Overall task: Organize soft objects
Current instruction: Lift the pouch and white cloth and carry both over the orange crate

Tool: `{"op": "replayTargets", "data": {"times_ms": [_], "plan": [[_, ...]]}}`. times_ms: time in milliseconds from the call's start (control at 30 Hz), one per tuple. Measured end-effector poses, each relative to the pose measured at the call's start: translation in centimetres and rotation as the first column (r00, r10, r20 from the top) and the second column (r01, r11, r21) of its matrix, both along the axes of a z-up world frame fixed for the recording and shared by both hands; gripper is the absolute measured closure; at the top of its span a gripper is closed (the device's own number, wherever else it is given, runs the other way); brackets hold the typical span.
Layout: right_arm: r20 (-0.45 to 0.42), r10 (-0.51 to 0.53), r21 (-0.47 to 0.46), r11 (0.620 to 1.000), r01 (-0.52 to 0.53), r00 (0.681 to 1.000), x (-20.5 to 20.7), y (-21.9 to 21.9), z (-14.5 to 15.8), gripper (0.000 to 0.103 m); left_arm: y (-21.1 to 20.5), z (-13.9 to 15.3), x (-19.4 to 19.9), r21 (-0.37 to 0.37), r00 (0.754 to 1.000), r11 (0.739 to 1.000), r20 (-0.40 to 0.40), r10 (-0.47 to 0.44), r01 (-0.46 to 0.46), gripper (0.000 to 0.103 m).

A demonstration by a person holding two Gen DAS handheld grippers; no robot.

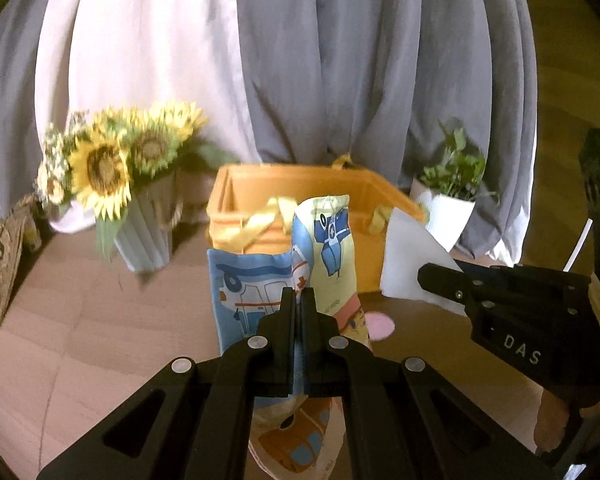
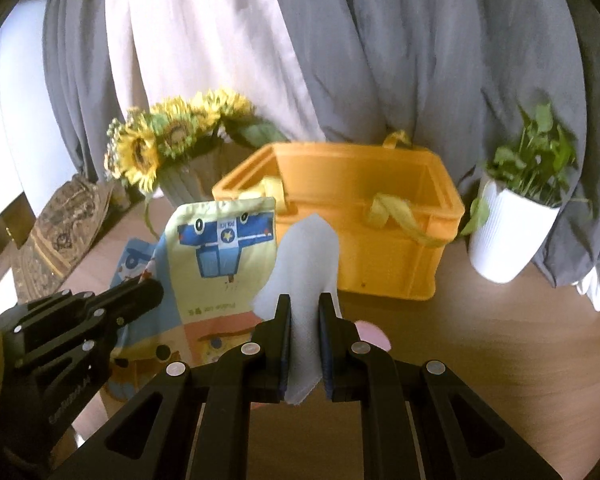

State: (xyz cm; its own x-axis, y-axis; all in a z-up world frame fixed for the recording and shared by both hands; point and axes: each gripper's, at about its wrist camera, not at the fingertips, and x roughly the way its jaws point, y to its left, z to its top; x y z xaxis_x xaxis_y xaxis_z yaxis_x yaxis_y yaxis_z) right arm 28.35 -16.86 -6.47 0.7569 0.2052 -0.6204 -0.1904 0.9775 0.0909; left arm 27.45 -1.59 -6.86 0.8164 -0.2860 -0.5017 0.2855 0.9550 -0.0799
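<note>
My left gripper (image 1: 299,294) is shut on a soft cloth book (image 1: 328,240) printed with cartoon vehicles, held upright above the table in front of the orange crate (image 1: 380,196). The book also shows in the right wrist view (image 2: 220,256), with the left gripper (image 2: 156,286) at its left edge. My right gripper (image 2: 304,300) is shut on a white cloth (image 2: 306,260), held up in front of the orange crate (image 2: 384,264). In the left wrist view the right gripper (image 1: 424,276) holds the white cloth (image 1: 412,264) right of the book.
The crate has yellow strap handles (image 2: 392,208). A sunflower vase (image 1: 140,224) stands left of the crate, a white potted plant (image 2: 508,236) right of it. Grey and white curtains (image 2: 380,60) hang behind. A pink round object (image 1: 380,325) lies on the wooden table. A patterned cushion (image 2: 64,224) is far left.
</note>
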Motion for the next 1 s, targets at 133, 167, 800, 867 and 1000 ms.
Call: {"op": "replayTargets", "data": {"times_ms": [133,167,800,867,1000], "plan": [[0.045,-0.017,0.008,1.000,0.017,0.999,-0.2,0.0,1.4,0.089,-0.2,1.7,0.2,-0.003,0.999,1.000,0.053,-0.003,0.003,0.099],[0.053,-0.019,0.012,1.000,0.019,0.998,-0.2,0.0,1.7,0.089,-0.3,2.1,0.3,-0.004,0.998,1.000,0.067,-0.004,0.004,0.099],[0.219,-0.042,0.039,0.999,0.034,0.975,1.4,-0.1,7.1,0.089,-0.5,7.7,4.0,-0.027,0.974,0.999,0.225,-0.034,0.041,0.099],[0.226,-0.043,0.042,0.999,0.035,0.973,1.8,-0.1,7.5,0.089,-0.5,7.9,4.6,-0.034,0.973,0.998,0.229,-0.038,0.047,0.099],[0.239,-0.047,0.045,0.998,0.037,0.970,2.7,-0.2,8.1,0.089,-0.7,8.6,5.8,-0.039,0.968,0.997,0.245,-0.049,0.060,0.099]]}}
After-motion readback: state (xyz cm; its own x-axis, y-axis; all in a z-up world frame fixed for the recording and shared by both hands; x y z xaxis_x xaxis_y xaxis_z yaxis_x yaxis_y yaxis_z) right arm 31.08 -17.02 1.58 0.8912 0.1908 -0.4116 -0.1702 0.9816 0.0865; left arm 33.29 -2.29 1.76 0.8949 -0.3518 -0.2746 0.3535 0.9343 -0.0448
